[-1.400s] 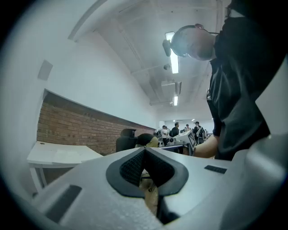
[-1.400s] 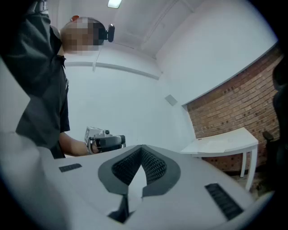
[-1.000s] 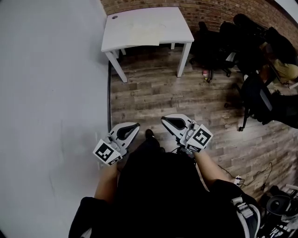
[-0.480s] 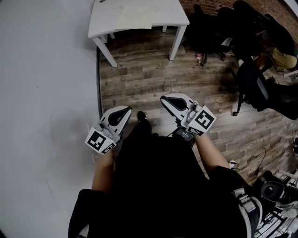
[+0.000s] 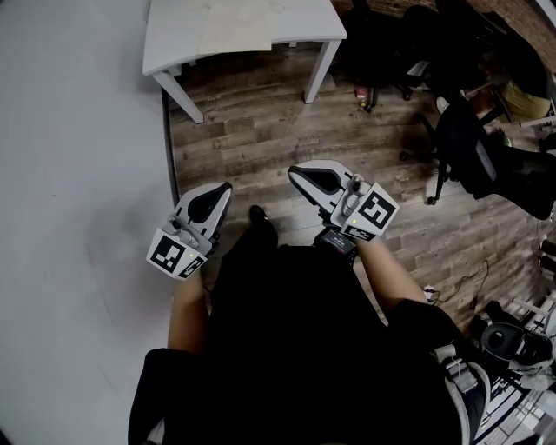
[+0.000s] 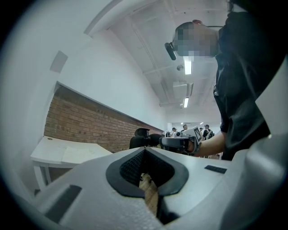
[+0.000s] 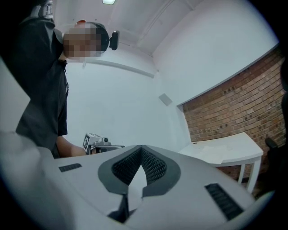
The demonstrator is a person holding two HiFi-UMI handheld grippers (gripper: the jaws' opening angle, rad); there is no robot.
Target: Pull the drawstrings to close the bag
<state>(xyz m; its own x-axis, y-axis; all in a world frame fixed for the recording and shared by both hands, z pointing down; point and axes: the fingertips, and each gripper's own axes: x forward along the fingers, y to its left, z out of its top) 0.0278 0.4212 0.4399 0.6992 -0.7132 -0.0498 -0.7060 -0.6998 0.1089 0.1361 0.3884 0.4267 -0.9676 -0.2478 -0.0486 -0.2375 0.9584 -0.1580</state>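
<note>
Both grippers shut with nothing held, carried level over the floor; bag in no view.

Bag not visible; a pale flat sheet (image 5: pixel 233 26) lies on the white table (image 5: pixel 174 48), too small to tell what it is. Left gripper (image 5: pixel 219 189) and right gripper (image 5: pixel 300 172): jaws pressed together, nothing between them, held level ahead of the person's dark torso (image 5: pixel 287 348). Against a second ago: the table has slid up and left in the head view, its far edge now cut off; both grippers sit further left, the left one close to the white wall (image 5: pixel 78 174). Wood floor (image 5: pixel 261 139) lies open between shoe (image 5: pixel 258 215) and table. Black office chairs (image 5: pixel 469 148) crowd the right, near the brick wall (image 6: pixel 85 123).
</note>
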